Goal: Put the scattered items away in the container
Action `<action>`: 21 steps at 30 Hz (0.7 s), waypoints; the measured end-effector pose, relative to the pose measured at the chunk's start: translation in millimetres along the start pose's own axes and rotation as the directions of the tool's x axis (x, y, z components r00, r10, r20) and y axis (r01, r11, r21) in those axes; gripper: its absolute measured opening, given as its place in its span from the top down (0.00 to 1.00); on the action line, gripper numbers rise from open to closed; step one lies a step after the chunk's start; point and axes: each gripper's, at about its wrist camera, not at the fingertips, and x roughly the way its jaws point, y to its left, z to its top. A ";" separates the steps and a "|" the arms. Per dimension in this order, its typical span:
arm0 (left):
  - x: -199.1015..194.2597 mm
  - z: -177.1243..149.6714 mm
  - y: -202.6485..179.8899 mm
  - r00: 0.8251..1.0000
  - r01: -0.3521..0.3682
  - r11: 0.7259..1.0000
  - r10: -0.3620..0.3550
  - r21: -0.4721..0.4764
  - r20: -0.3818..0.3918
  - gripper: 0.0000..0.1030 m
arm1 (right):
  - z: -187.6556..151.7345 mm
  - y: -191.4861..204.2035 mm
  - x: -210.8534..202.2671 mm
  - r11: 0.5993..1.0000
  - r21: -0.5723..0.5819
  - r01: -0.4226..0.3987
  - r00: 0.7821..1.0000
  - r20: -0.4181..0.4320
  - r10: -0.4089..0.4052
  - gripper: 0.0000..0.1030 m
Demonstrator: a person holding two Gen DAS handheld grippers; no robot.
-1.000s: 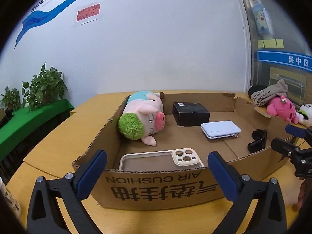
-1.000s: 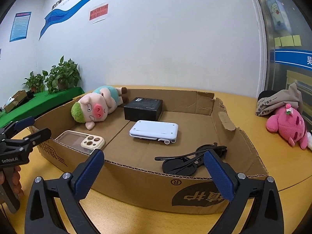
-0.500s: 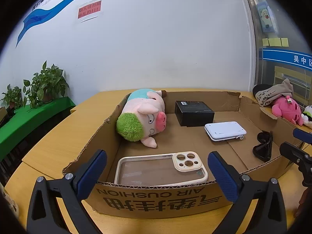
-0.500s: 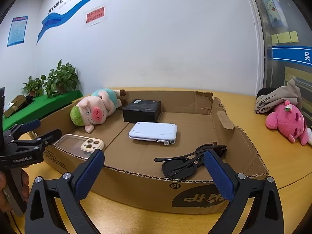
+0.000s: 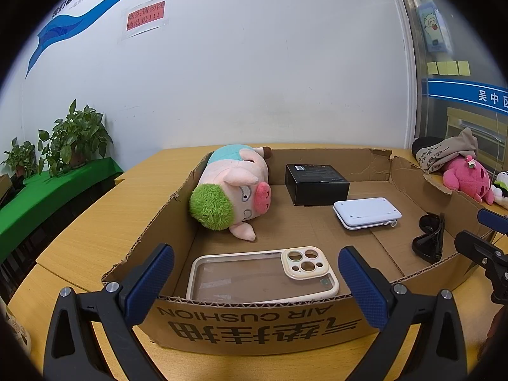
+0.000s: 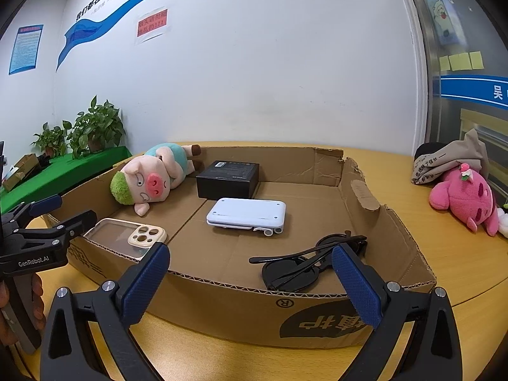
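Note:
A shallow cardboard box [image 5: 260,327] [image 6: 241,304] sits on the wooden table. Inside lie a pig plush [image 5: 235,193] [image 6: 152,177], a black box [image 5: 316,184] [image 6: 228,179], a white flat device [image 5: 366,212] [image 6: 247,214], a clear phone case [image 5: 263,274] [image 6: 127,235] and black sunglasses [image 5: 428,238] [image 6: 311,263]. My left gripper [image 5: 255,271] is open and empty, raised at the box's front wall by the phone case. My right gripper [image 6: 249,268] is open and empty, raised at the front wall by the sunglasses.
A pink plush [image 5: 466,179] [image 6: 466,197] and a beige cloth bag [image 5: 444,155] [image 6: 451,158] lie on the table right of the box. Potted plants [image 5: 73,139] stand on a green ledge to the left. A white wall is behind.
Both grippers have risen a little, so I look further down into the box. Both stay open and empty. Nothing in the box has moved.

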 end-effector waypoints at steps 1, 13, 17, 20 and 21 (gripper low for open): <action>-0.1 0.0 0.0 1.000 0.000 1.000 0.000 0.000 0.000 0.00 | 0.0 0.1 0.0 1.000 0.000 0.001 1.000 0.000 -0.001 0.00; -0.1 -0.1 0.1 1.000 0.001 1.000 -0.001 0.000 0.000 0.00 | 0.9 1.8 2.0 0.999 0.007 0.033 0.999 -0.001 -0.033 0.00; -0.5 0.0 0.1 1.000 0.001 1.000 -0.001 0.000 0.000 0.00 | 0.8 1.2 2.3 0.999 0.007 0.036 0.999 -0.002 -0.036 0.00; -0.2 0.0 0.2 1.000 0.001 1.000 -0.001 0.000 0.000 0.00 | 1.1 1.0 3.2 0.999 0.007 0.037 0.999 -0.002 -0.037 0.00; -0.3 0.1 0.2 1.000 0.001 1.000 -0.001 0.000 0.000 0.00 | 1.1 0.9 3.4 0.999 0.007 0.036 0.999 -0.002 -0.036 0.00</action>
